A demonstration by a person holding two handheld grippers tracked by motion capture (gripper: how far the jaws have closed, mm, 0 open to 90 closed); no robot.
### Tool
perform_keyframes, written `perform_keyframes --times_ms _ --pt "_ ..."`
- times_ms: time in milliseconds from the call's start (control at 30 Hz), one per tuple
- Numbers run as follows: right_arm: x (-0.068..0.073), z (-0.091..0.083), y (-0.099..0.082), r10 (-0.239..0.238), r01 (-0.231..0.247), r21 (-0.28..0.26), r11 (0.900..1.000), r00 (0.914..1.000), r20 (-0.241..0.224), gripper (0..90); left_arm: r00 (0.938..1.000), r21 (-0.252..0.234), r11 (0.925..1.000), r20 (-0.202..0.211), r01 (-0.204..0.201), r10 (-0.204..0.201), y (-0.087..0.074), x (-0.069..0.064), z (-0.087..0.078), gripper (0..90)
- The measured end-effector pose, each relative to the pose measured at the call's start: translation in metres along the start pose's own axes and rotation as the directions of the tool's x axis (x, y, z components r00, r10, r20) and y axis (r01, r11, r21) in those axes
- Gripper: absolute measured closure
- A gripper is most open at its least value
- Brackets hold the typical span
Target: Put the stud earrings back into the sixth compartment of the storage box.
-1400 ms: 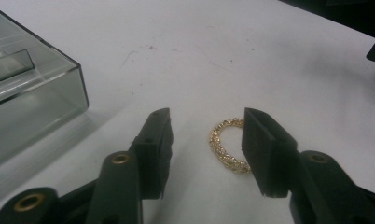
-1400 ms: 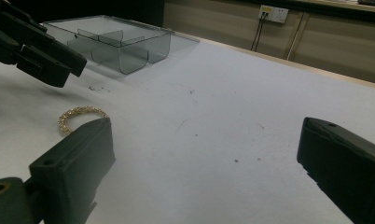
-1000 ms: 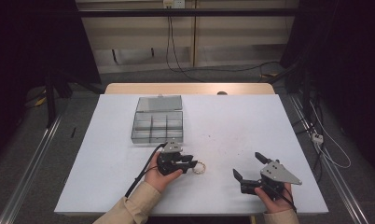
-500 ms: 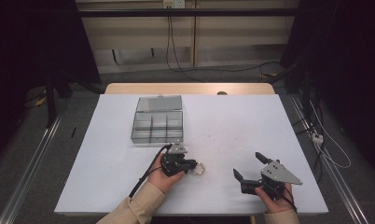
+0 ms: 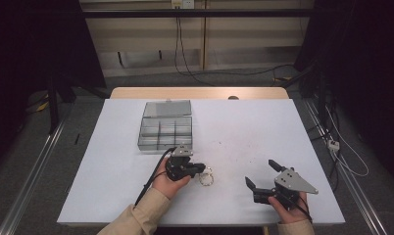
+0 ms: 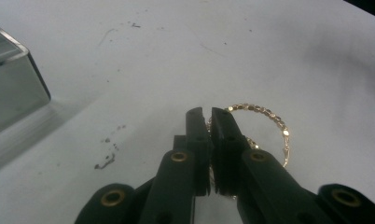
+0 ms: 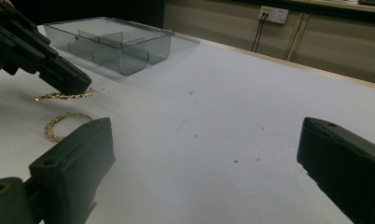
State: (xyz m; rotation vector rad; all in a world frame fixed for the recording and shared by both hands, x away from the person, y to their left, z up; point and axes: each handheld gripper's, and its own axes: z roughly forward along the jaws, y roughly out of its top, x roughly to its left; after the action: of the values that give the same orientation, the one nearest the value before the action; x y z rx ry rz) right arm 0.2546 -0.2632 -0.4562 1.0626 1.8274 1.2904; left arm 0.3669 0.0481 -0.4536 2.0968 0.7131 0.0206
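Observation:
A gold beaded bracelet [image 6: 265, 115] lies on the white table [image 5: 244, 127], and my left gripper [image 6: 205, 112] is shut on its near edge. From above, the left gripper [image 5: 203, 170] sits at the table's front middle with the bracelet [image 5: 207, 172] at its tip. The right gripper view shows the left gripper [image 7: 78, 86] pinching that bracelet [image 7: 64, 96], and a second gold bracelet [image 7: 59, 125] lying loose just in front of it. My right gripper [image 5: 260, 172] rests at the front right, open and holding nothing, jaws [image 7: 206, 135] wide apart.
A clear plastic compartment box [image 5: 165, 132] with its lid open stands behind the left gripper, towards the table's back left; it also appears as the box [image 7: 111, 44] and the box corner [image 6: 13, 79]. Small dark specks mark the tabletop.
The left gripper edged a little to the right onto the bracelet and its jaws closed on it. The right gripper has not moved.

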Motion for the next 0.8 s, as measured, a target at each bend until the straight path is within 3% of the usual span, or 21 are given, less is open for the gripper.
perform_keyframes --times_ms 800 --pt "0.000 -0.001 0.001 0.000 0.000 -0.008 1.0000 1.0000 -0.003 3.0 0.9990 -0.032 0.9988 -0.023 0.037 -0.038 0.013 0.015 -0.016 86.9"
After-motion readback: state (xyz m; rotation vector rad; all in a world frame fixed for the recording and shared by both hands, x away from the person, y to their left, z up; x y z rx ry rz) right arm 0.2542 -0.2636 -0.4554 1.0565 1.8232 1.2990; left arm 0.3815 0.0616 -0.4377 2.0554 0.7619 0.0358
